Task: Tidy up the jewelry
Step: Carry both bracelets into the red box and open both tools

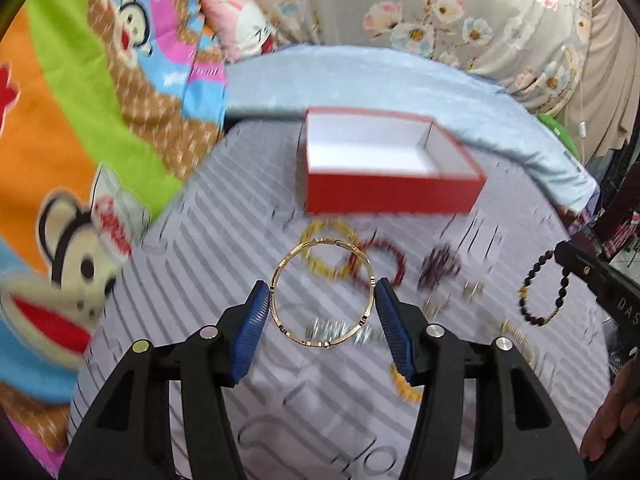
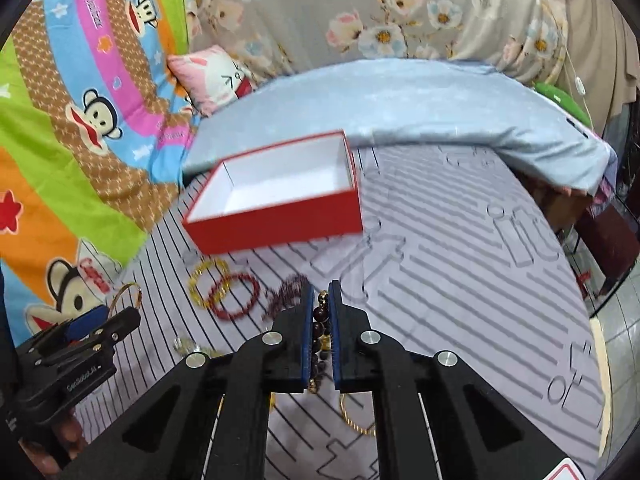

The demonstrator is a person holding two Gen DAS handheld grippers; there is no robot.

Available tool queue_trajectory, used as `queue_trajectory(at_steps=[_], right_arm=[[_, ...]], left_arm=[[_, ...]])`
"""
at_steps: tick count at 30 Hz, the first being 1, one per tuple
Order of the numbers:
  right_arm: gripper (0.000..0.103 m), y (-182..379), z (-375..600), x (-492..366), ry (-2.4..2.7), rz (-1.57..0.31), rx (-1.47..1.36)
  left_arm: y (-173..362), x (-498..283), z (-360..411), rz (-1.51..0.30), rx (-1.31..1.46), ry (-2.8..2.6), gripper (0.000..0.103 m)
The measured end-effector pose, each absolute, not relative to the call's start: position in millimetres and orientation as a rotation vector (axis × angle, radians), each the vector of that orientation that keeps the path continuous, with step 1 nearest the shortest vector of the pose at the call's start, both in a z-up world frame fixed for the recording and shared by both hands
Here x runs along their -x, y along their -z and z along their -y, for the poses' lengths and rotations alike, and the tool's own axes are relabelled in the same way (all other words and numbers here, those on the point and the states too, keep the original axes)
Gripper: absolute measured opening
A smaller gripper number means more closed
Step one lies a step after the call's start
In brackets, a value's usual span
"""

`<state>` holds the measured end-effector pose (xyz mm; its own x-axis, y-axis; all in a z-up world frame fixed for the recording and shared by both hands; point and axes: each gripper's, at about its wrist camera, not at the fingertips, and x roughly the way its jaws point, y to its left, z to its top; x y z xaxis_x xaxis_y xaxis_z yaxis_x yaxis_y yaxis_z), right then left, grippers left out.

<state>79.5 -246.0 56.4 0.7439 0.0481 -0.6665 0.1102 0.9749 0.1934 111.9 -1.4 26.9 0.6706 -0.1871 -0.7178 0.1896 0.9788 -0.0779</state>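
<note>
Spanning its blue-padded fingers across a thin gold metal bangle (image 1: pixel 322 293), the left gripper (image 1: pixel 322 304) held the ring by its outer rim, one pad against each side, above the grey-striped bedsheet (image 1: pixel 224 240). Beyond the bangle stood an open red cardboard box with a white lining (image 1: pixel 384 192), nothing visible inside it. Between box and bangle lay a yellow beaded bracelet (image 1: pixel 316 264), overlapped by a red beaded bracelet (image 1: pixel 394 260), with a bunched dark purple beaded piece (image 1: pixel 438 266) just beside them; all three were blurred. More small gold and silver pieces lay scattered on the sheet near the fingers, too smeared to identify. The right gripper (image 2: pixel 321 332) was clamped on a dark brown beaded bracelet with gold spacers (image 2: pixel 319 330), the beads pinched in the narrow slot between its pads; from the left wrist view that bracelet (image 1: pixel 540 292) hung as a loop from the gripper's tip at the right edge. From the right wrist view the box (image 2: pixel 280 216) sat ahead and to the left, the yellow bracelet (image 2: pixel 200 280) and red bracelet (image 2: pixel 240 298) lying before it. A bright cartoon-monkey quilt (image 2: pixel 80 120) was piled to the left, and a pale blue blanket (image 2: pixel 400 100) lay behind the box.
</note>
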Motion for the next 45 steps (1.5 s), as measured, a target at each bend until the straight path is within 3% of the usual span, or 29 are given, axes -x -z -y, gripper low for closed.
queue_trajectory(at_steps=[11,26,30,33,45], right_arm=[[0.007,-92.9,263.8,-181.5,-0.062,-0.69,-0.246],[0.007,-61.5,266.0,-309.3,-0.117,-0.748,-0.252],[0.008,-46.6,259.6,-326.7,-0.13,-0.784,-0.214],[0.022,-37.9,256.5,-330.3,-0.102,-0.79,-0.178],[0.022,-21.2,256.4,-324.8,-0.119,-0.818,-0.19]], left_arm=[[-80.3,-215.3,41.1,-0.719,-0.01,0.266,0.053],[-38.9,-333.6,88.5,-0.782,-0.061,0.277,0.053],[-26.1,-348.2,89.2,-0.81,-0.062,0.271,0.054],[-21.0,-352.4,88.7,-0.804,-0.067,0.26,0.064],[-14.1,-346.9,83.1,-0.778,-0.09,0.214,0.066]])
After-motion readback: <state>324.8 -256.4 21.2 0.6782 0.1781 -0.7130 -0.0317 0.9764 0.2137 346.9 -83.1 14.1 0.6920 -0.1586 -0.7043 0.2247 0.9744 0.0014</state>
